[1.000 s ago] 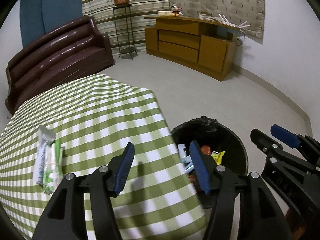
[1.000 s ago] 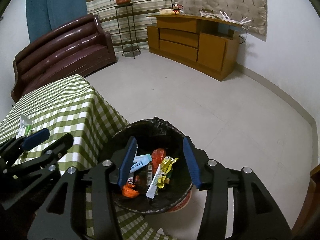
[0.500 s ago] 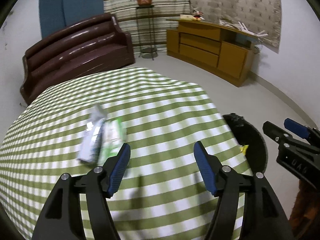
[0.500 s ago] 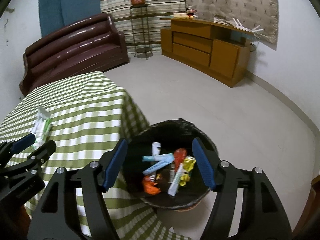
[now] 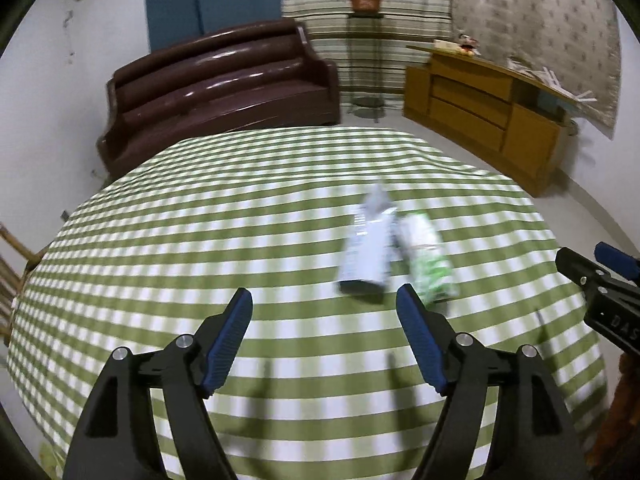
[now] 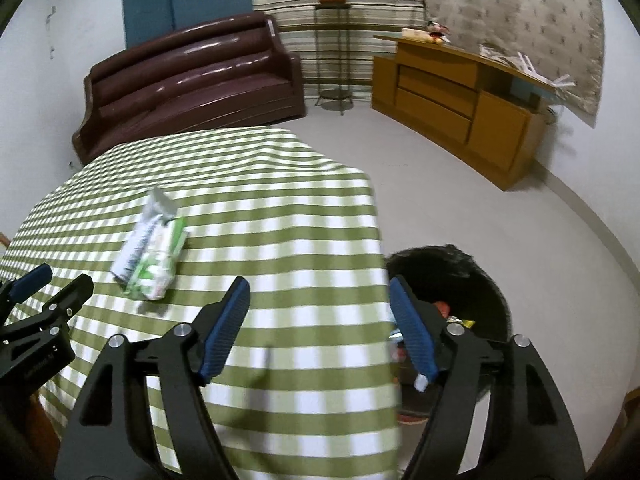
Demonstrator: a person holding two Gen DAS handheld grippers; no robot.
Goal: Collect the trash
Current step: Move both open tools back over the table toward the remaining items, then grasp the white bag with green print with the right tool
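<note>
Nearly done | bin [image 6: 476, 268] at 4 o'clock already holding wrappers | two packets [image 5: 368, 252] [image 5: 428, 264] lying at 1 o'clock on table [image 5: 200, 216] | left gripper [image 5: 324, 340] and right gripper [image 6: 320, 328] both empty, jaws opening.

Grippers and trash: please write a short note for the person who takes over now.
Left gripper: fingers opening, nothing between them, over the table.
Right gripper: fingers opening, nothing between them, over the table edge by the bin.
Done: several wrappers lie in the bin.
Left: two packets on the cloth, a grey one and a green one, side by side. Pick up both and drop them in the bin.
</note>
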